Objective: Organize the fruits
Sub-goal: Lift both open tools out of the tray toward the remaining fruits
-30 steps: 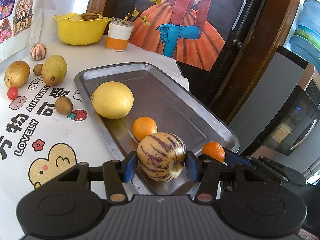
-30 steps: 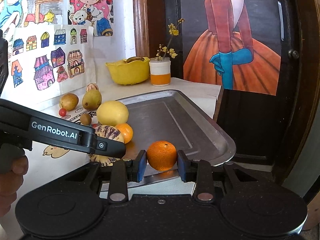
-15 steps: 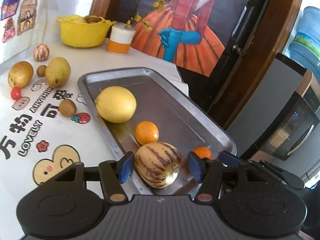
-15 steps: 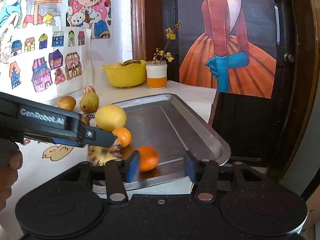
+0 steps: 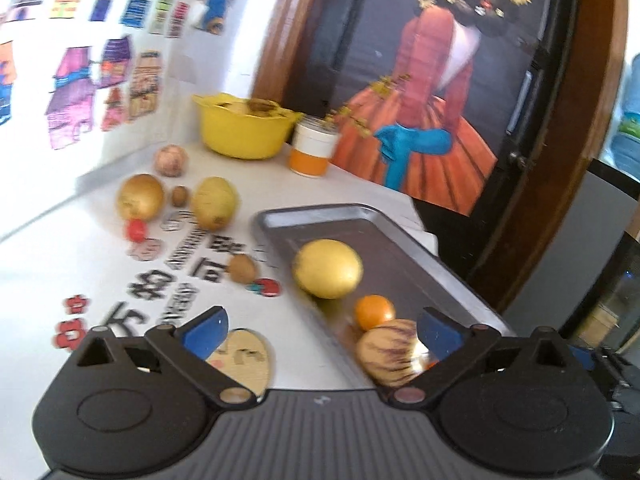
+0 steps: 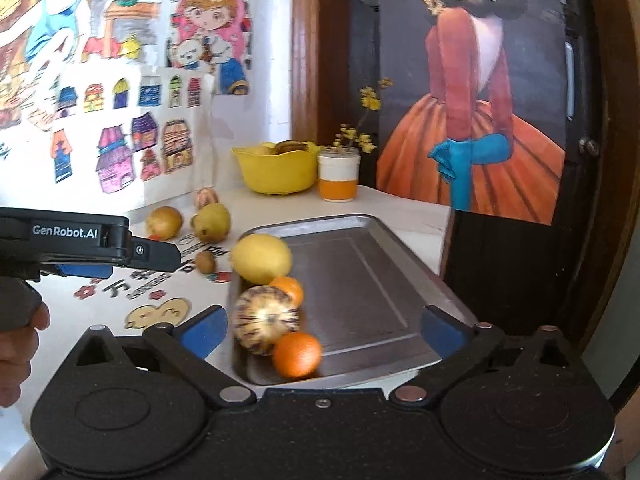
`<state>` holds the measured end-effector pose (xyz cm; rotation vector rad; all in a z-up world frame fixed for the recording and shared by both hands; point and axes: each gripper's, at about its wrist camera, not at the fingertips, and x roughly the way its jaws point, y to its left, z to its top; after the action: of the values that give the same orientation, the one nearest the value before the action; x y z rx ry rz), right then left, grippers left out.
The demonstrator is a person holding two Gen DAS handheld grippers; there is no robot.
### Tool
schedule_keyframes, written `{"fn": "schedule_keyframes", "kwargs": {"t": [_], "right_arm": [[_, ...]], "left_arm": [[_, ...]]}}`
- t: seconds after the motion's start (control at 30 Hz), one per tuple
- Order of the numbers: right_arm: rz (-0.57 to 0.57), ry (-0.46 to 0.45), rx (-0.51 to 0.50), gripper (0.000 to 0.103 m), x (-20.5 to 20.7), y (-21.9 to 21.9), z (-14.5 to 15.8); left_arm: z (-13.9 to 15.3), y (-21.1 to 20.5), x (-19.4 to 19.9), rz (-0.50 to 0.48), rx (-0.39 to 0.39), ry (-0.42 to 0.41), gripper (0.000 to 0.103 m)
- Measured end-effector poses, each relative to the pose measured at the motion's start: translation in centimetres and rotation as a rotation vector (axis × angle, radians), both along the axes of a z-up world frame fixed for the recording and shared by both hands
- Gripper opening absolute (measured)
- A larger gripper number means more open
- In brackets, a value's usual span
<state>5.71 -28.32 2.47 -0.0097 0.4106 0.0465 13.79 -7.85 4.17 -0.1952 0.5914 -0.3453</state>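
A steel tray (image 5: pixel 312 211) (image 6: pixel 360 280) holds a big yellow fruit (image 5: pixel 327 274) (image 6: pixel 262 258), a small orange (image 5: pixel 374 312) (image 6: pixel 288 288), a purple-striped melon (image 5: pixel 386 354) (image 6: pixel 264 320) and a second orange (image 6: pixel 297 354). My left gripper (image 5: pixel 322 332) hangs over the tray's near left corner, jaws opening wide. The striped melon rests on the tray close to its right finger, unpressed. My right gripper (image 6: pixel 323 330) is also opening, and the second orange lies free on the tray between its fingers.
Two pears (image 5: pixel 140 198) (image 5: pixel 214 202), a kiwi (image 5: pixel 241 268), a cherry tomato (image 5: pixel 136 230) and another striped fruit (image 5: pixel 171 160) lie on the printed cloth left of the tray. A yellow bowl (image 6: pixel 276 172) and a white-orange cup (image 6: pixel 338 178) stand at the back.
Both grippers have opened and let go: the striped melon and the orange now rest on the tray. Both have drawn back and risen, and the left one has swung left.
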Motion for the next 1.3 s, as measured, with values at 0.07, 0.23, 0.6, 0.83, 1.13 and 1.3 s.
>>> {"fn": "schedule_keyframes", "kwargs": {"t": [0.07,0.23,0.6,0.83,1.13,1.3], "right_arm": [[0.023,0.005,-0.014,0.102,-0.1,1.0,0.1],[0.084,0.020,-0.036,0.102,-0.3,3.6,0.4],[0.237,0.081,-0.078,0.102,1.1,9.2,0.3],[0.340,0.100,-0.126,0.102,3.6,12.3,0.4],[0.329,0.094,-0.040,0.102,9.4,13.0,1.7],[0.309,0.129,-0.009,0.094,13.4,13.5,1.4]], "left_arm": [[-0.1,1.4,-0.3,0.032,-0.006,0.005,0.102],[-0.3,4.4,-0.9,0.129,0.007,0.014,0.102],[-0.7,10.9,-2.0,0.282,0.065,0.019,0.102],[-0.6,13.6,-1.5,0.310,0.140,0.021,0.102],[-0.5,14.1,3.1,0.234,0.189,0.037,0.102],[-0.6,13.1,7.3,0.174,0.186,0.046,0.102]]}}
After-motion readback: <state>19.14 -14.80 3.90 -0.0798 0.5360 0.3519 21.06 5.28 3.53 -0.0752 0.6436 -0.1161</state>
